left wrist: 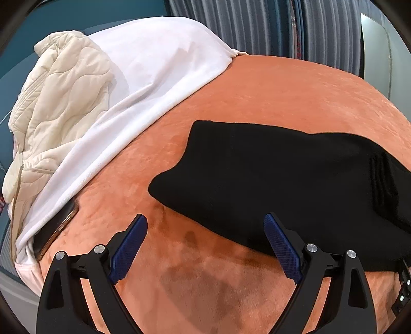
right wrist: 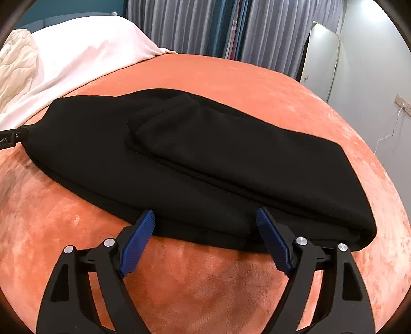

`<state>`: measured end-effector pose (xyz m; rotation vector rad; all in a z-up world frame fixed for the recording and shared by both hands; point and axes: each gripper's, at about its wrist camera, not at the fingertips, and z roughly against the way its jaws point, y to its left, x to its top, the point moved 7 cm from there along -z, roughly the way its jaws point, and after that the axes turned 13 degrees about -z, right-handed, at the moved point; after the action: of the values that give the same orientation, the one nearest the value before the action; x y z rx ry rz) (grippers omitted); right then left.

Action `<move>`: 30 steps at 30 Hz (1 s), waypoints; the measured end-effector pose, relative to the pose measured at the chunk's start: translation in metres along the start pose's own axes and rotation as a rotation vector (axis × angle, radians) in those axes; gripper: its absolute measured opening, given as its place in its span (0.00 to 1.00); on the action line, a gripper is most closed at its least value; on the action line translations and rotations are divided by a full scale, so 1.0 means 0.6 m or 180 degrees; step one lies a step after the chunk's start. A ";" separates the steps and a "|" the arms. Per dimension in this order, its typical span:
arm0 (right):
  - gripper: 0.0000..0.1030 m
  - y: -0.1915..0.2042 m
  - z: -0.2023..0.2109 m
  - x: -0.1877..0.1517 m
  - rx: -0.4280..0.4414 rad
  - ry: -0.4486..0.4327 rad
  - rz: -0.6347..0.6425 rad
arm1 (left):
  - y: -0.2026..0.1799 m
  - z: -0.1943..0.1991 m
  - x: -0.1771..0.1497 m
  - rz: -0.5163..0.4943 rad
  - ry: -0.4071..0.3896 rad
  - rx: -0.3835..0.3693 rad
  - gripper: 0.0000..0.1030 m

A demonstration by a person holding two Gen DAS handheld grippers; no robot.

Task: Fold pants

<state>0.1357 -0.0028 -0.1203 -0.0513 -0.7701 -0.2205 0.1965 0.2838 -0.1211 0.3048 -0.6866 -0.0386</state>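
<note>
Already folded into a layered bundle, the black pants lay across the middle of the orange plush bedspread, a shorter folded section resting on top of a longer lower layer. Seen from the right wrist camera, the right gripper stood with its jaws spread wide and nothing between them, its blue ribbed fingertips right at the near edge of the bundle; whether they touched the cloth could not be told.

From the left wrist camera, the left gripper was likewise wide apart and empty. Its right fingertip sat in front of the near edge of the pants, while its left one was over bare bedspread. A dark shadow fell on the plush between the jaws. The pants filled the right half of that view, their left end rounded and well apart from the bedding at the far left.

At the far left, a white sheet was draped over the head of the bed, with a cream quilted jacket lying on its left side. A phone with a gold edge poked out from under the near hem of the sheet. Grey pleated curtains hung beyond the bed, and a mirror leaned against the wall at the far right
</note>
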 end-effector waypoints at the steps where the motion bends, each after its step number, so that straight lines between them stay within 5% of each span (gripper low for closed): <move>1: 0.80 -0.002 -0.001 0.000 0.0011 0.0011 -0.0017 | 0.007 -0.003 0.001 0.0108 -0.0002 -0.0086 0.87; 2: 0.80 -0.002 -0.003 0.000 0.0025 0.0022 -0.0032 | 0.012 -0.008 0.000 0.0232 0.0012 -0.0214 0.89; 6: 0.81 -0.003 0.002 -0.002 0.0044 0.0009 -0.0049 | 0.058 -0.065 -0.010 0.1444 0.0275 -0.1354 0.88; 10: 0.81 -0.001 0.003 -0.004 0.0059 0.0006 -0.0064 | 0.092 -0.132 -0.018 0.2036 0.0531 -0.1477 0.88; 17: 0.81 -0.005 0.000 -0.004 0.0101 0.0019 -0.0099 | 0.076 -0.174 0.017 0.1675 0.0581 -0.0870 0.88; 19: 0.81 -0.007 -0.001 -0.004 0.0120 0.0022 -0.0114 | 0.070 -0.174 0.027 0.1532 0.0502 -0.0607 0.71; 21: 0.82 -0.008 -0.001 -0.004 0.0138 0.0024 -0.0130 | 0.066 -0.163 0.043 0.1395 0.0355 -0.0593 0.20; 25: 0.82 -0.010 -0.002 -0.004 0.0189 0.0025 -0.0169 | 0.042 -0.090 0.086 0.1128 0.0052 -0.0540 0.15; 30: 0.82 -0.019 0.005 0.000 0.0400 -0.0001 -0.0337 | -0.097 0.091 0.175 0.0355 -0.0577 -0.0807 0.14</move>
<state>0.1312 -0.0137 -0.1183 0.1084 -0.7865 -0.2722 0.2471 0.1997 -0.0330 0.0188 -0.8681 -0.0469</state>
